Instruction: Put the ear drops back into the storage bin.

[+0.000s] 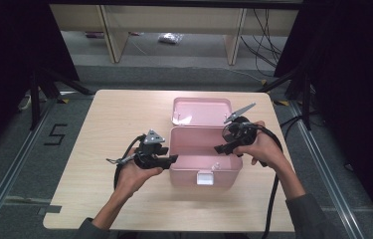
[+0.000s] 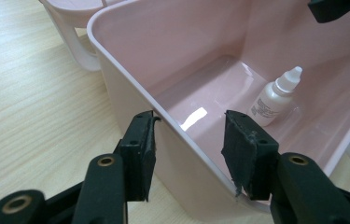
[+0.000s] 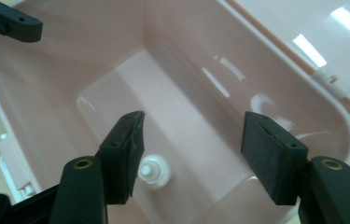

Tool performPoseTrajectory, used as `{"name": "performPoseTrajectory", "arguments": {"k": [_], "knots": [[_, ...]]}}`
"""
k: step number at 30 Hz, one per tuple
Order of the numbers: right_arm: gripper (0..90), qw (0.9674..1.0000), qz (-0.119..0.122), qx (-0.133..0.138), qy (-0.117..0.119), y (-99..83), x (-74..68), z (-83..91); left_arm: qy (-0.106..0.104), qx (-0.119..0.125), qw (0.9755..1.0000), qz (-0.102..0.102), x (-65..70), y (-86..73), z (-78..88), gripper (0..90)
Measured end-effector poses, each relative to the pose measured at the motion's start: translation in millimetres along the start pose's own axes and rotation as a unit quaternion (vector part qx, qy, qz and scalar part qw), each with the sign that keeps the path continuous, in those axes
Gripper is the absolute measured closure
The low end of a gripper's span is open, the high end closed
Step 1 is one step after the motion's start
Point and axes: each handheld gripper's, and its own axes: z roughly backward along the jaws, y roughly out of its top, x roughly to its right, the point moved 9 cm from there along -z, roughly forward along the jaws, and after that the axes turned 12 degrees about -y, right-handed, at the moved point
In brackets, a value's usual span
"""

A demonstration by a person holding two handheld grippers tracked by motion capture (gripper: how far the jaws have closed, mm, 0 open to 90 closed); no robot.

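Left gripper (image 2: 189,149) jaws half open, straddling the near side wall of the pink box (image 2: 130,93); pads not seen pressing it. Right gripper (image 3: 191,158) jaws wide, holding nothing, hovering above the box's inside. Small white dropper bottle (image 2: 275,95) stands on the box floor, right below the right jaws. Box is glossy smooth plastic, rounded corners, lid open, on pale wood-grain bench (image 1: 119,124).

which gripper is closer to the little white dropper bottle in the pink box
Right. The right gripper hangs open over the box's right end, just above the dropper bottle. The left gripper straddles the left wall of the pink box, across the box from the bottle.
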Motion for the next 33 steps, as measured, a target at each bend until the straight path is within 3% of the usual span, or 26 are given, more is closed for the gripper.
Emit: {"name": "performPoseTrajectory", "arguments": {"k": [3, 4, 6, 8, 11, 12, 17, 20, 29, 30, 32, 33], "knots": [[40.9, 0.9999, -0.007, 0.008, -0.007, 1.0, 5.8, 1.5, 0.003, 0.007, 0.9999, 0.009, -1.9, 2.4, 0.3, 49.8], [40.9, 0.9998, -0.020, -0.002, -0.008, 0.0, 5.9, 3.9, 0.003, 0.007, 0.9999, 0.009, -3.1, 2.7, 0.5, 48.4], [41.2, 0.9997, -0.015, 0.019, -0.010, 3.3, 10.5, 4.5, 0.006, 0.009, 0.9998, 0.019, -5.9, 3.6, 1.0, 47.5], [41.2, 0.9996, -0.018, 0.022, -0.009, 4.2, 13.7, 6.7, 0.010, 0.013, 0.9997, 0.016, -10.6, 6.7, 1.5, 45.6], [41.3, 0.9985, -0.050, 0.012, -0.017, 4.2, 16.9, 11.9, 0.010, 0.015, 0.9996, 0.021, -14.5, 10.3, 1.8, 43.8], [41.3, 0.9990, -0.035, 0.023, -0.017, 6.8, 20.9, 11.6, 0.012, 0.013, 0.9996, 0.020, -15.3, 11.3, 1.5, 43.9], [41.2, 0.9974, -0.054, 0.042, -0.025, 9.5, 29.5, 12.4, 0.012, 0.014, 0.9996, 0.021, -17.6, 16.6, -2.1, 43.6], [40.5, 0.9970, -0.052, 0.047, -0.034, 9.0, 37.5, 14.2, 0.014, 0.010, 0.9997, 0.016, -18.7, 20.3, -3.5, 43.2], [38.3, 0.9909, -0.099, 0.064, -0.064, 12.3, 62.8, 14.9, 0.025, 0.001, 0.9996, 0.015, -26.3, 33.3, -7.1, 41.6], [38.2, 0.9902, -0.095, 0.075, -0.071, 14.0, 68.7, 13.4, 0.026, -0.001, 0.9996, 0.015, -26.9, 34.0, -7.4, 41.6], [37.9, 0.9885, -0.108, 0.071, -0.078, 14.3, 73.8, 12.6, 0.029, -0.008, 0.9995, 0.012, -29.3, 36.2, -9.4, 41.7], [37.8, 0.9871, -0.127, 0.057, -0.079, 12.9, 75.6, 11.9, 0.030, -0.006, 0.9994, 0.012, -29.7, 37.5, -10.9, 41.7]]}}
